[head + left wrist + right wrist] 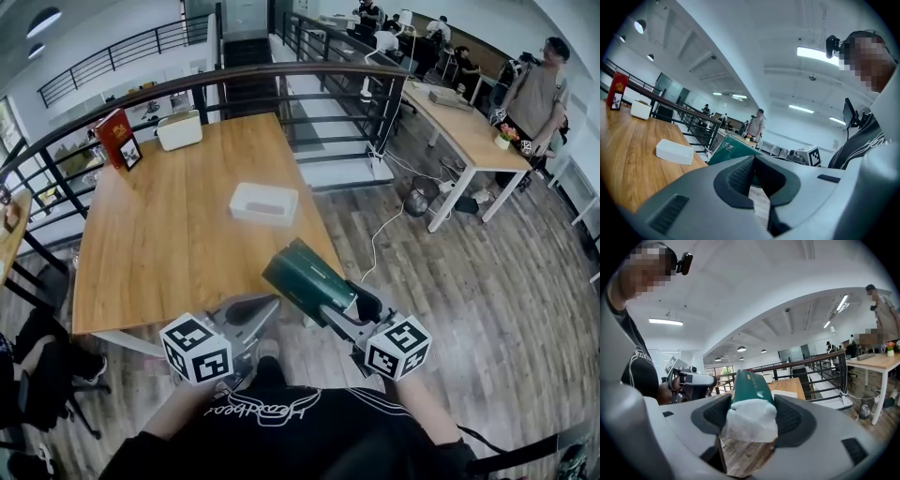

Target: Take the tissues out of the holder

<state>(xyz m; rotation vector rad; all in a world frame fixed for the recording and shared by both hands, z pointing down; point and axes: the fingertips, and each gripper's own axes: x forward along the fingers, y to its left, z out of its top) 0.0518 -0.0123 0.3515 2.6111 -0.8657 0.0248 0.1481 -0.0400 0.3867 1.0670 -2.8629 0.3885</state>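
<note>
A green pack of tissues (307, 277) is out in the air over the table's near right corner, with my right gripper (345, 305) shut on its near end. In the right gripper view the pack (749, 386) runs away between the pads, and white tissue (751, 420) bulges from its near end. The white holder (263, 202) lies flat on the wooden table (159, 244), apart from both grippers; it also shows in the left gripper view (674, 152). My left gripper (255, 314) hovers at the table's near edge, left of the pack (731, 147), with its jaws together and nothing in them.
At the table's far end stand a white box (179, 130) and a red book (114, 137). A black railing (281, 80) runs behind the table. A second table (469, 131) and a standing person (539, 94) are at the right. Dark chairs (37, 366) stand at left.
</note>
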